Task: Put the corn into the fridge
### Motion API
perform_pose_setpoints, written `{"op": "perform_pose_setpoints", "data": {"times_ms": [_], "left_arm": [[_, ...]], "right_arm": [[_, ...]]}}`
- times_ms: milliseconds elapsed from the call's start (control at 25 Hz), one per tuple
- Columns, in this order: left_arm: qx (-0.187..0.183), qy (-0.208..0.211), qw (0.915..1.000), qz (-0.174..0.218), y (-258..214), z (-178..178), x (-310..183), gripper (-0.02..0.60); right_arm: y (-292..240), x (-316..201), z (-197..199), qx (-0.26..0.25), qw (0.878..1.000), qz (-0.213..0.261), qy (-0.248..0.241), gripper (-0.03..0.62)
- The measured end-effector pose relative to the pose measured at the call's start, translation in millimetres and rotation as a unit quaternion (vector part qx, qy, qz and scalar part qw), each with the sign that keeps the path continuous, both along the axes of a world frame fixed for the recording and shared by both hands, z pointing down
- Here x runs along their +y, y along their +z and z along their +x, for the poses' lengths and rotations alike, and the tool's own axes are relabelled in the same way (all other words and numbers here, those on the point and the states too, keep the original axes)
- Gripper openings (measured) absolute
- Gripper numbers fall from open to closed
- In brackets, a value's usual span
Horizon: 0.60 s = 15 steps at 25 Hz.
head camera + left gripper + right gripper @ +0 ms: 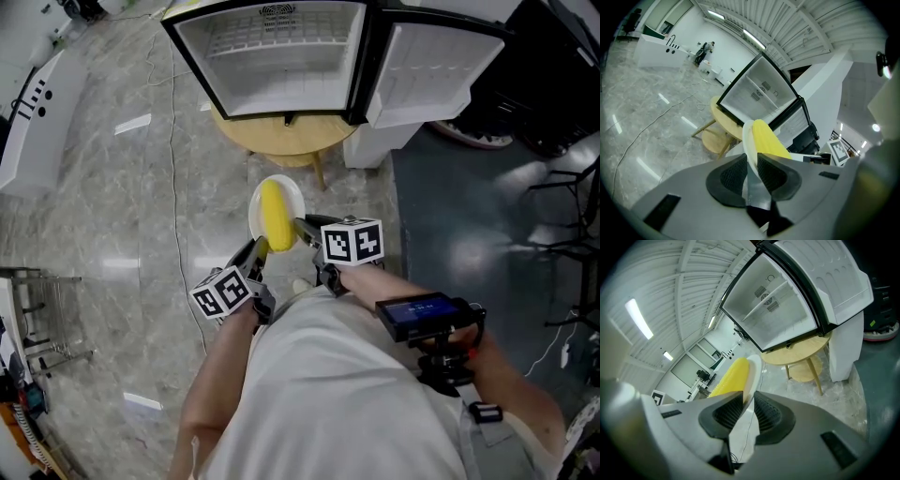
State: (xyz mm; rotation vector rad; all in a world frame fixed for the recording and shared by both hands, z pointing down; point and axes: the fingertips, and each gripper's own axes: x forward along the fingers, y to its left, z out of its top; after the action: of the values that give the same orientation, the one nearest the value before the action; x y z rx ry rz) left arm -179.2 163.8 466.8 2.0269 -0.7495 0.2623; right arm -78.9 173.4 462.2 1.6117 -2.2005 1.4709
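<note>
- Pinching opposite rims of the plate (292,192) at frame centre, the left gripper (255,251) and right gripper (302,228) hold it.
- Corn (275,217) lies on the plate.
- Fridge (272,56) gapes open at the top, on a table (281,139).
- Floor (141,206) spreads wide at the left.

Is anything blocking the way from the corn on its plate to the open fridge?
Nothing visible. The fridge stands with its door open, and only floor lies between it and the corn on its plate.

Left gripper (257,249) and right gripper (302,226) side by side, fingers (731,176) tight on plate (253,211).
</note>
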Motion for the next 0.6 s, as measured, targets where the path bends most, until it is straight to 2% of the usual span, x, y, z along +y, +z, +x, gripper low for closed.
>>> {"op": "perform_pose_setpoints", "data": {"times_ms": [600], "left_arm": [[-0.003,0.013,0.9999,-0.005,1,34,-54,0.074]], "right_arm": [[1,-52,34,0.005,1.0,-0.007,0.006,0.072]]}}
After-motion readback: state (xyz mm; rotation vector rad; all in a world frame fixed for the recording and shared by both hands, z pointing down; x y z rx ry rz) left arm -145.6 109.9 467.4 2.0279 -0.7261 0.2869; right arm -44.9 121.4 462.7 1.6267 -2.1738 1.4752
